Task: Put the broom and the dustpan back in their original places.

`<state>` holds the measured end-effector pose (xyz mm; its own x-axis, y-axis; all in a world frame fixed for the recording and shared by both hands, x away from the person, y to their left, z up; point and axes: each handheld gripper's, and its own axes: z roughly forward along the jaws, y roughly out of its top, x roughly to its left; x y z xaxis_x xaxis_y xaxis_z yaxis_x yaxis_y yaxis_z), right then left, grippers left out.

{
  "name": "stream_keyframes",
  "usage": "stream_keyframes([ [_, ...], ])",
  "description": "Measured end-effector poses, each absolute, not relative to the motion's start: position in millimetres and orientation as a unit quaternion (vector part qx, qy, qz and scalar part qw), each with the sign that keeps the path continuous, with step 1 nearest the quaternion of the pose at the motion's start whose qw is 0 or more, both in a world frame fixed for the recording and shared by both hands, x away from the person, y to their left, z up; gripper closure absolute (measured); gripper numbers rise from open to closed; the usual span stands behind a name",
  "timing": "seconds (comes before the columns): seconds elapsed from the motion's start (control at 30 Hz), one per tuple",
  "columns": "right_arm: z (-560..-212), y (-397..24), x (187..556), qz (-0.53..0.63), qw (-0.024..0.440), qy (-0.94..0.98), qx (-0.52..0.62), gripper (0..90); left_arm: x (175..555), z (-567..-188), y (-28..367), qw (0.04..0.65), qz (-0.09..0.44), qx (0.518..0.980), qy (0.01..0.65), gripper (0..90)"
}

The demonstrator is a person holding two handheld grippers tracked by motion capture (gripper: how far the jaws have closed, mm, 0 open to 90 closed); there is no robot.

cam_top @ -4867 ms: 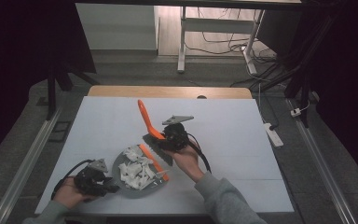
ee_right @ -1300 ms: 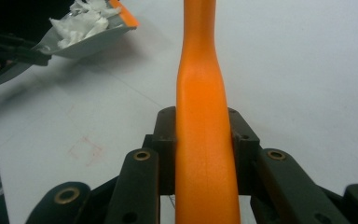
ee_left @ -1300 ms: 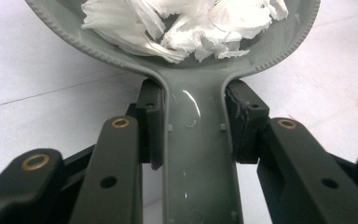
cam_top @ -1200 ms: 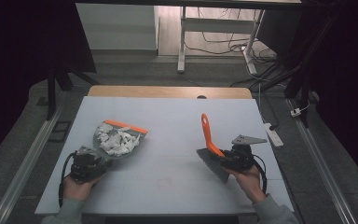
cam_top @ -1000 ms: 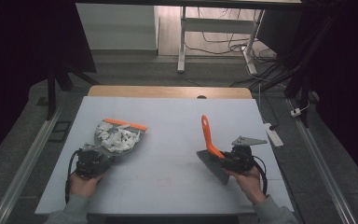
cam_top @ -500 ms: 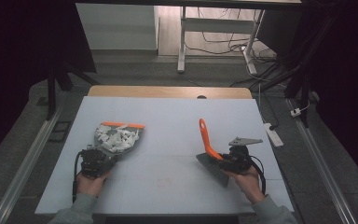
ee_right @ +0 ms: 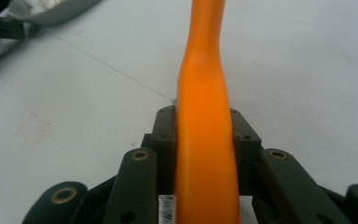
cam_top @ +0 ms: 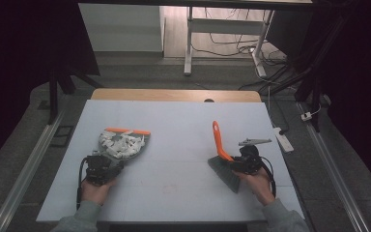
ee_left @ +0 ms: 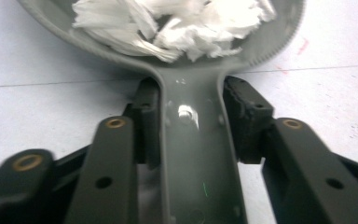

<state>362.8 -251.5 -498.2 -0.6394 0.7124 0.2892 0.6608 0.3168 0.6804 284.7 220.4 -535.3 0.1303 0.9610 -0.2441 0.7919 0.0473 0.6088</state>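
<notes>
Now the dustpan point(cam_top: 121, 146) lies on the left part of the white table point(cam_top: 174, 121), heaped with white paper scraps point(cam_top: 121, 143), its orange strip along the far edge. The left tool point(cam_top: 107, 166) sits at the pan's near end, and in the left gripper view its grey handle point(ee_left: 196, 154) runs between the two black jaws. The jaws have just been opening: the right pad stands just clear of the handle with a thin gap, while the left pad is at its edge, so the grip looks loosened.

Well apart, on the right part of the table, the right tool point(cam_top: 234, 162) holds the brush point(cam_top: 221, 159). Its orange handle point(ee_right: 205, 135) rises up and away, pinched between both pads in the right gripper view, though those jaws have just eased open slightly. The grey bristles point(cam_top: 226, 175) rest on the table by the right hand point(cam_top: 258, 183).
</notes>
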Motion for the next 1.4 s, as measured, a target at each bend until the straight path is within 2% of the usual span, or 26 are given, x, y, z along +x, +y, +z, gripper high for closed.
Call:
stream_keyframes([
  [0.23,-501,-256,369,0.388,0.049,0.817,0.423,63.9,282,-532,219,0.319,0.141,0.688,0.636,34.3],
  [0.4,-503,-258,373,0.367,0.07,0.821,0.432,55.5,278,-527,222,0.317,0.157,0.694,0.627,25.3],
  [0.63,-506,-260,375,0.337,0.095,0.822,0.448,49.4,267,-515,230,0.331,0.185,0.715,0.587,24.5],
  [0.7,-506,-260,374,0.329,0.112,0.823,0.449,49.6,264,-512,233,0.336,0.19,0.722,0.574,25.1],
  [1.1,-494,-266,358,0.365,0.129,0.816,0.431,50.4,262,-507,243,0.355,0.197,0.755,0.516,28.5],
  [1.4,-488,-273,333,0.4,0.138,0.819,0.388,51.9,261,-509,243,0.36,0.175,0.781,0.479,32.3],
])
